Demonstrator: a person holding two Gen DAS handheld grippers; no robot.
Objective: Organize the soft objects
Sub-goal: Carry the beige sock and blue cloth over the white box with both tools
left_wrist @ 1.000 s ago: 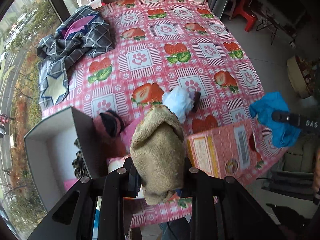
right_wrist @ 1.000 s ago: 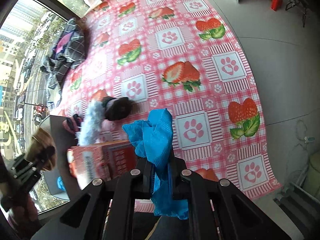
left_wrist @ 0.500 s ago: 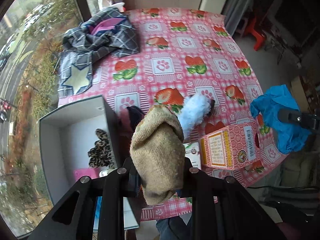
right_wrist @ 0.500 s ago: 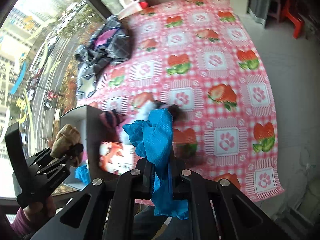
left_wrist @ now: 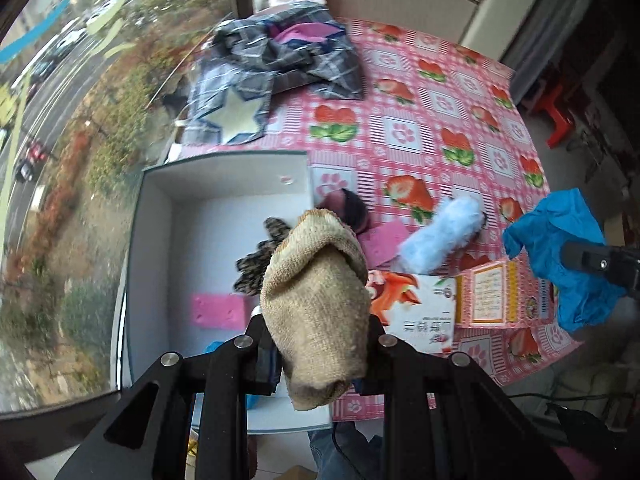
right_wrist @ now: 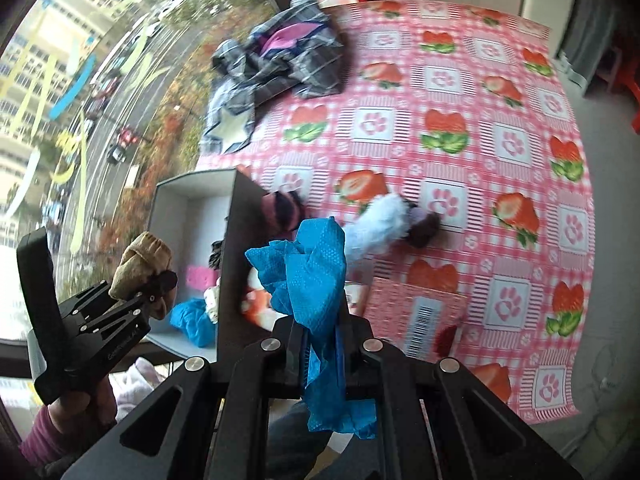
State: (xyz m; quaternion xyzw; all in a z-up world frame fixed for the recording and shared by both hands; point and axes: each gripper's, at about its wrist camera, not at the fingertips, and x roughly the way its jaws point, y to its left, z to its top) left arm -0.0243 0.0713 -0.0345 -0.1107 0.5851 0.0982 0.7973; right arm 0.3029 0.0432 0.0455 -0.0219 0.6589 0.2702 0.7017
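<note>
Beige knit sock (left_wrist: 316, 304) clamped in left gripper (left_wrist: 316, 360) above grey box (left_wrist: 160, 216), ready for drop; right gripper (right_wrist: 320, 344) pinches blue cloth (right_wrist: 308, 264) beside box, next in.

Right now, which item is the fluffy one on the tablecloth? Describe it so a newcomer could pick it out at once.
Start at the open white box on the strawberry-print tablecloth. Just past the box's right wall, above the pink carton, lies the fluffy pale-blue sock. Unlike the knitted tan sock or crinkly blue cloth, it is furry with a dark end.
</note>
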